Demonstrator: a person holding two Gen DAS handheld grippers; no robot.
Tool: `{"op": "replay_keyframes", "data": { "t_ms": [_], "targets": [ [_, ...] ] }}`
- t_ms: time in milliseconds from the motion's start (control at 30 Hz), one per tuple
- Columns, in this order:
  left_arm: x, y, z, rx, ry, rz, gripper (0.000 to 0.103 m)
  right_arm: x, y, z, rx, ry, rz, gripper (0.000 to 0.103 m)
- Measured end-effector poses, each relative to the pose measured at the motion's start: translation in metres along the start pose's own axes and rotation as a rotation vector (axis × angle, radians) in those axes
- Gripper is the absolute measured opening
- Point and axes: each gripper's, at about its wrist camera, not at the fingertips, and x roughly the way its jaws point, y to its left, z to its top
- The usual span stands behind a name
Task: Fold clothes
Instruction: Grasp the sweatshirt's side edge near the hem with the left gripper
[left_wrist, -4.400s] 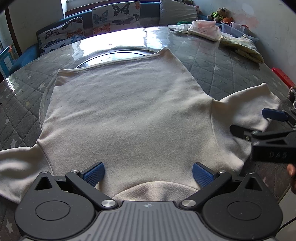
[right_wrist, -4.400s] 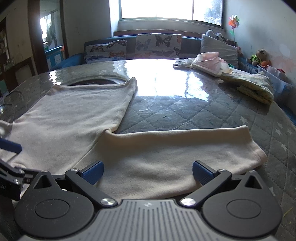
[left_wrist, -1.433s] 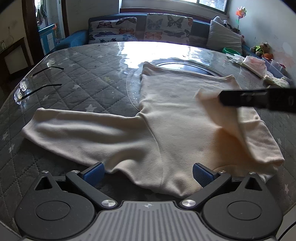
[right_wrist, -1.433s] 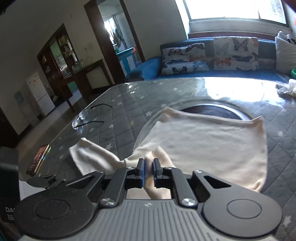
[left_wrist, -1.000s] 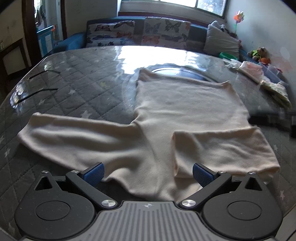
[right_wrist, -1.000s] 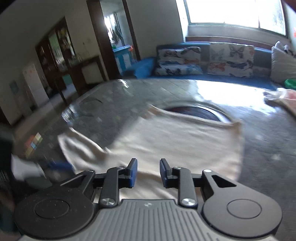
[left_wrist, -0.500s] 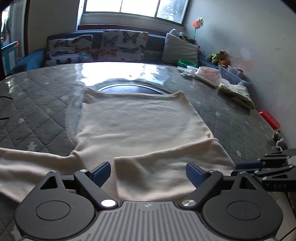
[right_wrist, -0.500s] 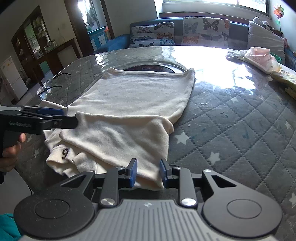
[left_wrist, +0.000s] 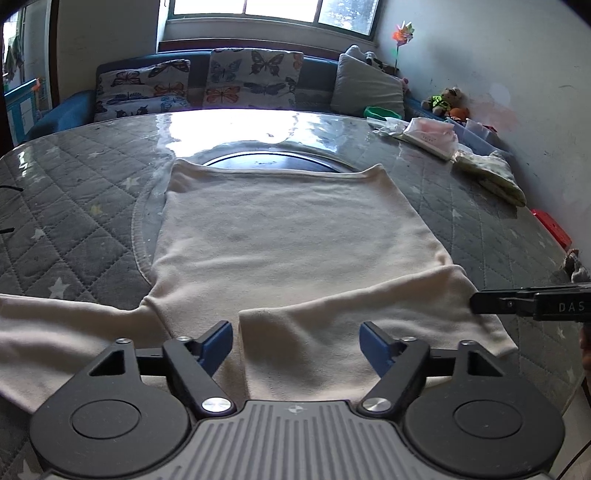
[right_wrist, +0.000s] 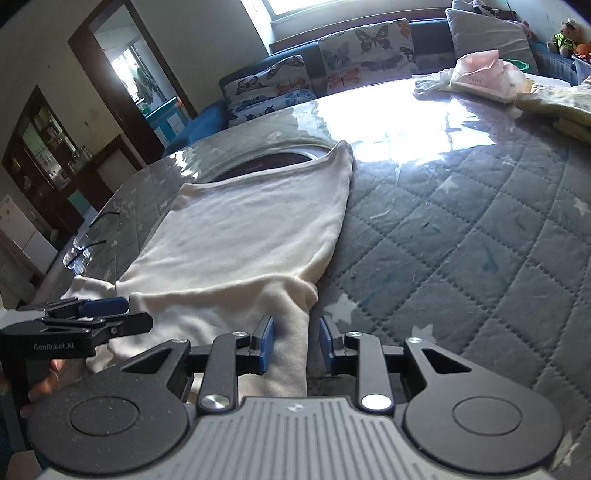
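So I'm mid-fold on the cream sweater (left_wrist: 288, 240), lying flat on the quilted desk (left_wrist: 74, 192). One sleeve (left_wrist: 369, 317) is already folded across the chest. My left gripper (left_wrist: 295, 341) has just been closing, nothing pinched yet; right gripper (right_wrist: 295, 343) stands part-open astride the edge, apparently not clamped. Next: the other sleeve (left_wrist: 55, 332). No containers involved.

right sleeve (left_wrist: 369, 317): now folded across sweater | left claw (left_wrist: 297, 341): jaws narrowing, not gripping
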Motion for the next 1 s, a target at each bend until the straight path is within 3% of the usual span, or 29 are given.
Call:
{"op": "replay_keyframes", "data": {
  "t_ms": [100, 400, 500, 633, 767, 1000],
  "targets": [
    [0.002, 0.003, -0.002, -0.006, -0.001, -0.006, 0.065, -0.001, 0.004, -0.003, -0.020, 0.001, -0.003, 0.026],
    [0.002, 0.013, -0.002, -0.067, -0.035, -0.007, 0.059, -0.005, 0.011, -0.006, -0.068, -0.012, -0.020, 0.036],
    [0.003, 0.013, -0.002, -0.062, -0.041, 0.006, 0.032, -0.007, 0.010, -0.009, -0.063, -0.013, -0.023, 0.041],
    [0.002, 0.013, -0.003, -0.072, -0.044, -0.018, 0.015, -0.012, 0.009, -0.012, -0.055, -0.020, -0.029, 0.045],
    [-0.013, 0.006, 0.003, -0.056, -0.089, -0.017, 0.012, -0.020, 0.008, -0.017, -0.055, -0.029, -0.035, 0.053],
    [-0.040, 0.010, 0.020, -0.068, -0.159, -0.037, 0.012, -0.032, 0.016, -0.028, -0.117, -0.031, -0.040, 0.058]
  ]
}}
